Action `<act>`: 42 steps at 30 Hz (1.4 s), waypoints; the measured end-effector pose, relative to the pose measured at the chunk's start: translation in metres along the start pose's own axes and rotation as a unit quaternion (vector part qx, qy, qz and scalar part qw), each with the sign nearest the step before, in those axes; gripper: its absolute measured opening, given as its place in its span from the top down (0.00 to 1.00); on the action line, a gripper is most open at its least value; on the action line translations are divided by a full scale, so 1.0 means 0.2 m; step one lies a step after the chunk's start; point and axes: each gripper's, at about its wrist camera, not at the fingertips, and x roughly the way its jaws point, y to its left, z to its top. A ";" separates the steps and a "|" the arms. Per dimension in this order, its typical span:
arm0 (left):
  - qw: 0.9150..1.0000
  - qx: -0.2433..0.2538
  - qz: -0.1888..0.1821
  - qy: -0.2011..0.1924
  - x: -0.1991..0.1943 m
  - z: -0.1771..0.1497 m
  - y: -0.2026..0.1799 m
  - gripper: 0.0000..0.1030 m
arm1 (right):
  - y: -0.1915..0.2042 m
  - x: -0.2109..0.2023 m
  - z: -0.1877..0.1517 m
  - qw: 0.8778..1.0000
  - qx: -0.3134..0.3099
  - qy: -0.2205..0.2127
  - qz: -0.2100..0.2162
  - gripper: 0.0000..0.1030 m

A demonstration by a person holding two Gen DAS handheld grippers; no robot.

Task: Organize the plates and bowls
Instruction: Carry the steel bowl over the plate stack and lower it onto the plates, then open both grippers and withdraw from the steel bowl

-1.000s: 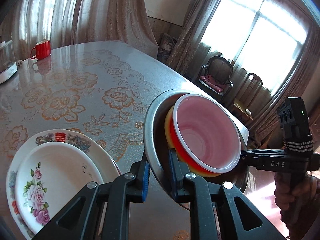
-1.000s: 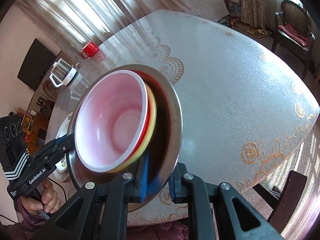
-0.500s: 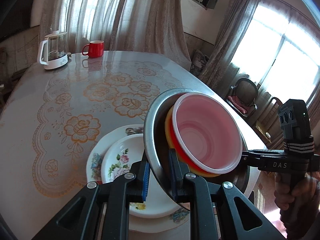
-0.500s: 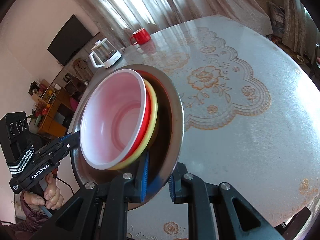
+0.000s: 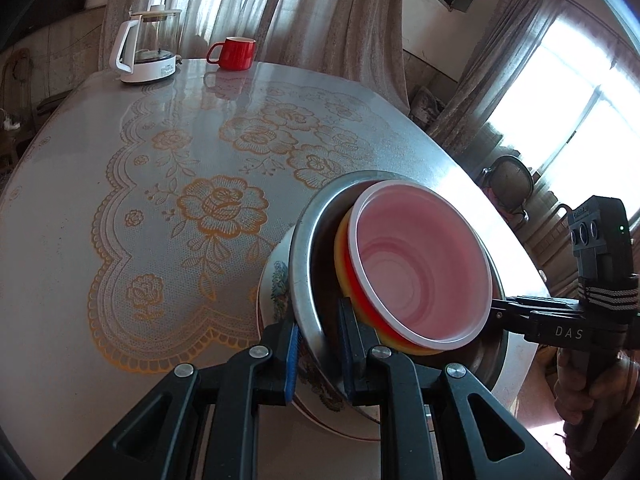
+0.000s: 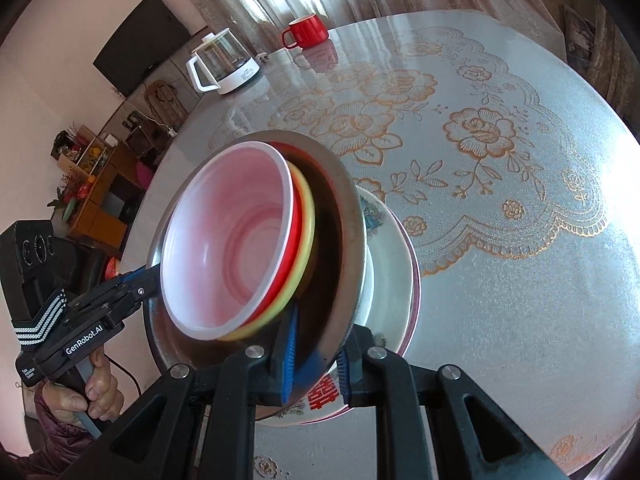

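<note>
Sitting inside a steel basin (image 5: 306,264) are three nested bowls: a pink bowl (image 5: 424,264) on top, a red bowl (image 6: 291,236) under it and a yellow bowl (image 6: 306,232) lowest. The basin is held tilted in the air above a stack of flowered plates (image 6: 394,280) that lies on the table (image 5: 120,208). The left gripper (image 5: 318,344) is clamped on the basin's near rim, one finger outside and one inside the wall. The right gripper (image 6: 316,354) pinches the opposite rim in the same way, so the basin hangs between the two. A hand (image 6: 86,390) grips the left tool's handle in the right wrist view. At the far end of the lace-patterned table stand a red mug (image 5: 234,53) and, beside it, a glass kettle (image 5: 150,54) on a white base. Curtains (image 5: 320,12) hang behind them.
</note>
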 end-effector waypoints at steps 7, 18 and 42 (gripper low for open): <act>1.000 -0.001 -0.018 0.013 0.03 -0.01 0.03 0.82 | -0.02 0.04 -0.02 1.000 0.019 0.005 -0.015 0.82; 0.999 0.007 -0.033 0.010 0.01 -0.02 0.04 0.82 | -0.05 -0.02 -0.06 0.999 0.039 -0.014 -0.028 0.80; 1.000 0.014 0.006 -0.009 -0.08 -0.10 -0.05 0.76 | 0.00 -0.06 -0.16 0.997 0.045 -0.054 -0.037 0.80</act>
